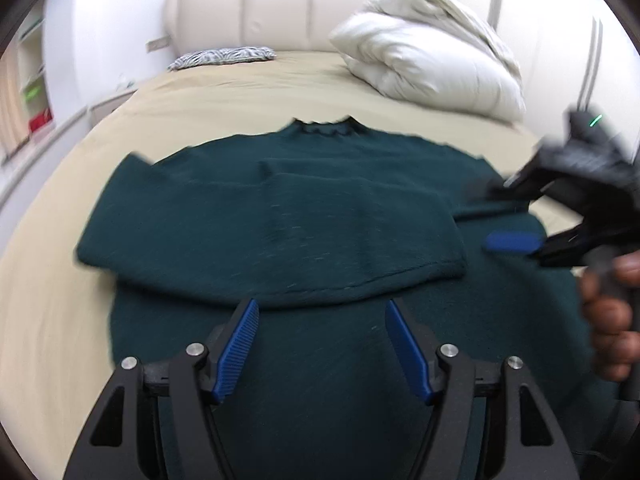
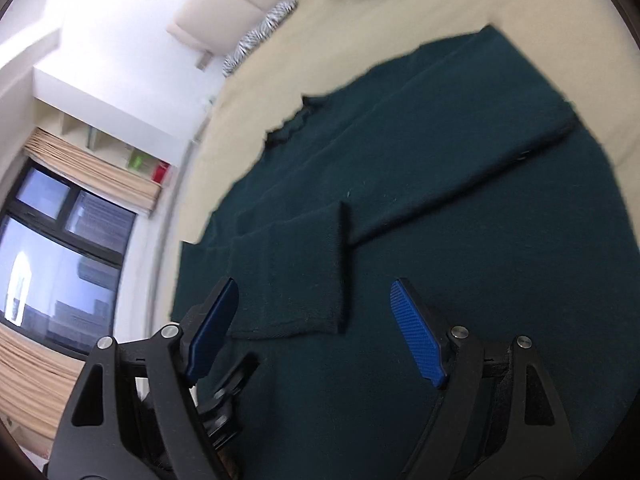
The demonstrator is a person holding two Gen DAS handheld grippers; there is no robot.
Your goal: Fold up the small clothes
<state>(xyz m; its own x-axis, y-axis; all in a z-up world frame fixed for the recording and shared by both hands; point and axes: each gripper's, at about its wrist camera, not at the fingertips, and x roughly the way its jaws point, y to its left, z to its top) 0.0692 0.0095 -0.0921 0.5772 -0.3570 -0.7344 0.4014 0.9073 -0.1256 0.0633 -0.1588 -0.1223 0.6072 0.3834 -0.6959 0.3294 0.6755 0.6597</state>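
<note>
Dark green knit sweater (image 1: 280,220) flat on beige bed (image 1: 240,92), sleeve crossed inward for folding; left gripper (image 1: 320,344) and right gripper (image 2: 316,332) spread wide, gripping nothing.

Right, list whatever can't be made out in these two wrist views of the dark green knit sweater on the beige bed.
- Dark green knit sweater: its near hem is cut off in both views by the picture edge and the gripper frames.
- Right gripper: motion-blurred in the left wrist view; its outer part leaves the frame.
- Left gripper: in the right wrist view only a dark fragment shows behind the near finger.
- Shelf items: too small and blurred to identify.
</note>
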